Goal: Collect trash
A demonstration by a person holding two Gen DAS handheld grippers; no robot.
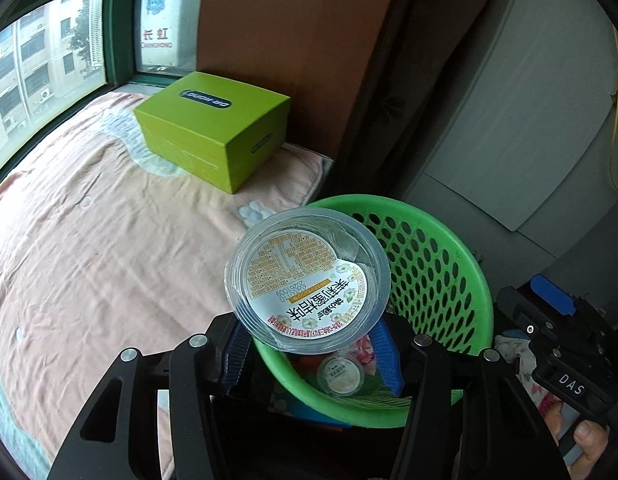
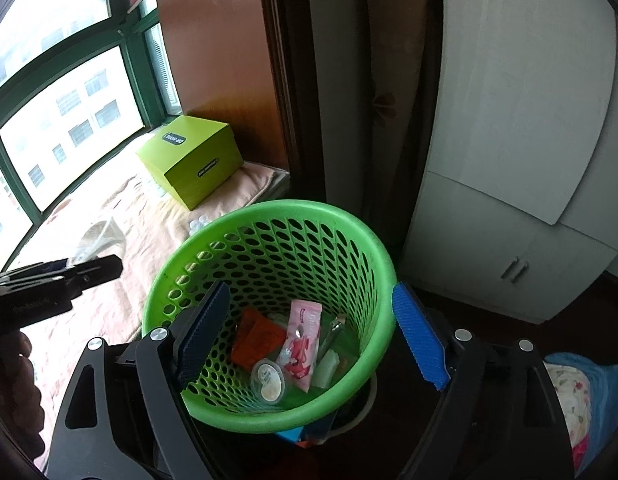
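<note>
Clear plastic cup (image 1: 307, 288) is covering the tips of the left gripper (image 1: 313, 344); pad contact is not resolving. The cup is also blocking most of the green basket (image 1: 437, 264) floor in the left wrist view. Right wrist view: window (image 2: 69, 120) is blowing out, washing out the bedspread (image 2: 109, 232). Print on the small lidded cup (image 2: 268, 380) is reading too small. The lower frame edge is cropping both gripper bodies.

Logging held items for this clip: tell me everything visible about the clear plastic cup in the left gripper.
The clear plastic cup is round and transparent, with a white and yellow printed seal partly peeled open at its upper right. It is tilted, its sealed top facing the camera. The left gripper clamps its lower rim between blue-padded fingers. It hangs above the near rim of the green basket, apart from the trash inside. Any contents cannot be made out.
</note>
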